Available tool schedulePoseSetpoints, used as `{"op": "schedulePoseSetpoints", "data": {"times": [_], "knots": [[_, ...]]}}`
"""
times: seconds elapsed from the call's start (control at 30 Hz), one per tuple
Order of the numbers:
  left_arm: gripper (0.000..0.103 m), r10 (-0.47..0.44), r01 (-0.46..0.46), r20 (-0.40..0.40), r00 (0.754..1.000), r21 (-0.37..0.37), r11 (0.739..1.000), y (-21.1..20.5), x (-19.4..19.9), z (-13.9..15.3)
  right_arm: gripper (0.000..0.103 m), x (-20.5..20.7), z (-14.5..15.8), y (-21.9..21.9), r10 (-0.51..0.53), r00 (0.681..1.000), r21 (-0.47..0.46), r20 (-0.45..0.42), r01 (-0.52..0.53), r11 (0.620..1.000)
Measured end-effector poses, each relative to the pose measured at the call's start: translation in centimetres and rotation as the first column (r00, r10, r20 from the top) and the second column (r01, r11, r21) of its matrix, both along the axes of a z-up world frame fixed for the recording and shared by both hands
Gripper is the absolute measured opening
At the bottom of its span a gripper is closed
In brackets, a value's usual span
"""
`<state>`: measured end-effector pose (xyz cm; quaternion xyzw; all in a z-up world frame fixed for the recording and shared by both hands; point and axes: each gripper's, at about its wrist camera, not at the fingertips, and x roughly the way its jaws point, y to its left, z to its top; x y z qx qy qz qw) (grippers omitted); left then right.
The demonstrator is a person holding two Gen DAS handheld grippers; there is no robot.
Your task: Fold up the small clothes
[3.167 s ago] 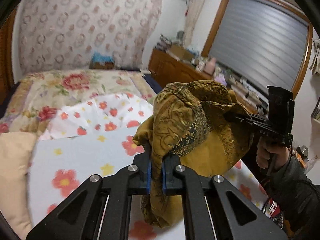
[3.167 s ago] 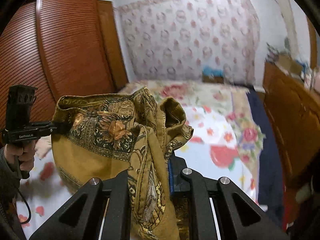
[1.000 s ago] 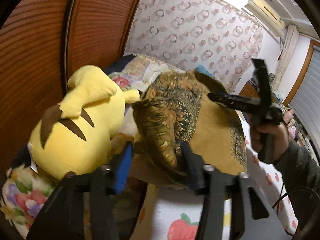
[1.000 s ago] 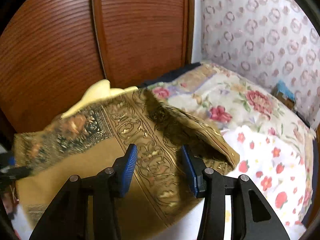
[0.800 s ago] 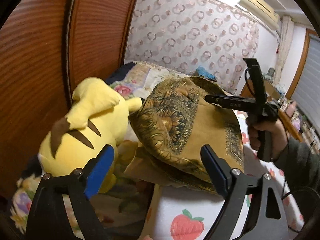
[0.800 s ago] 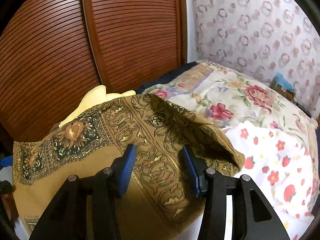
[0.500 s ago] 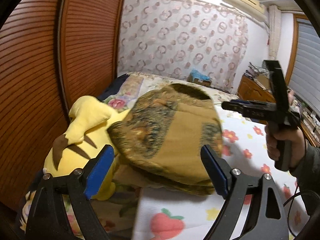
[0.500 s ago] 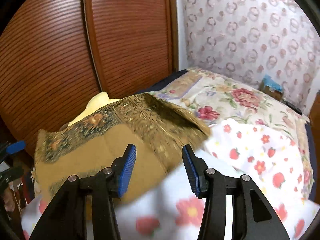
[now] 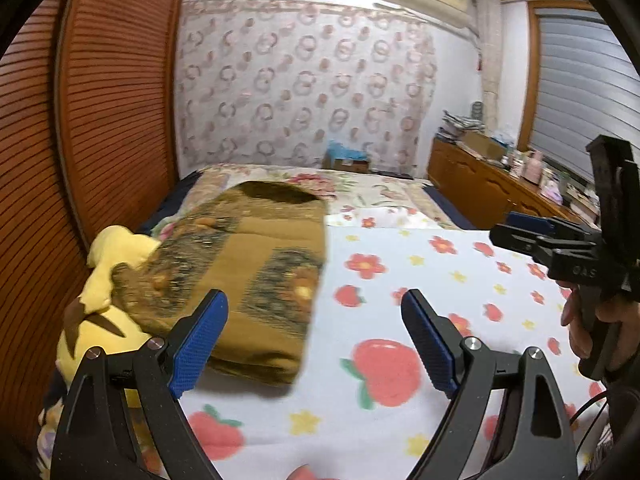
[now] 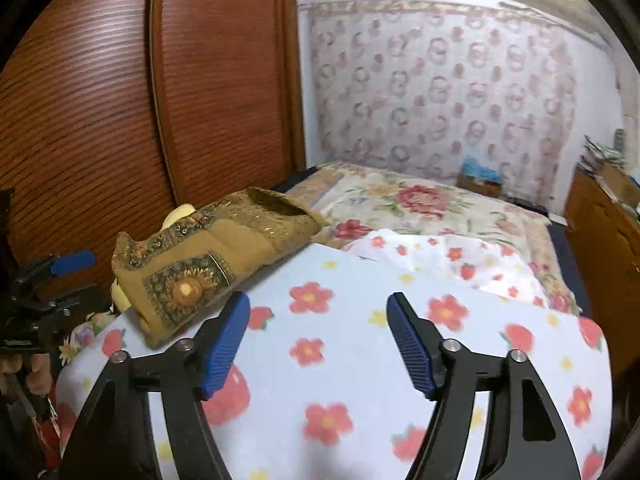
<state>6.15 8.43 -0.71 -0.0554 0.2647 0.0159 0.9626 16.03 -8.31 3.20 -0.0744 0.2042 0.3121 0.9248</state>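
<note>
The folded ochre cloth (image 9: 256, 264) lies at the left edge of the bed (image 9: 400, 408), its long axis running from the near edge toward the far wall (image 9: 304, 80). Its near end shows a sunflower panel (image 10: 186, 290); its far end shows a dark, shadowed fold. It is a soft woven piece with dark patterned borders, folded into a rough rectangle. Its left side lies over a yellow plush toy (image 9: 100, 308), touching it.

The bed carries a white fleece blanket (image 10: 360, 360) printed with red flowers and strawberries, and beyond it a floral quilt (image 10: 420, 204). A ribbed brown wooden wardrobe (image 9: 100, 100) stands along the left. The far wall has ring-patterned covering. A wooden dresser (image 9: 480, 184) holding clutter stands at the right.

Left gripper (image 9: 314, 336): jaws wide apart, nothing between the blue pads, cloth just beyond the left pad. Right gripper (image 10: 318, 340): jaws opening, nothing between them, above bare blanket, apart from the cloth.
</note>
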Motion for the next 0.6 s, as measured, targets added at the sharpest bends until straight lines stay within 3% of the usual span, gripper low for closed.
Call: {"op": "schedulePoseSetpoints", "data": {"times": [0.3, 0.6], "knots": [[0.089, -0.063, 0.062, 0.007, 0.998, 0.035, 0.997, -5.9, -0.4, 1.0, 0.078, -6.1, -0.1, -6.1, -0.154, 0.988, 0.072, 0.008, 0.153, 0.986], [0.089, -0.091, 0.088, 0.053, 0.994, 0.066, 0.994, -9.5, -0.1, 3.9, 0.078, -11.0, 0.7, -9.9, -0.267, 0.963, 0.122, 0.038, 0.261, 0.958]]}}
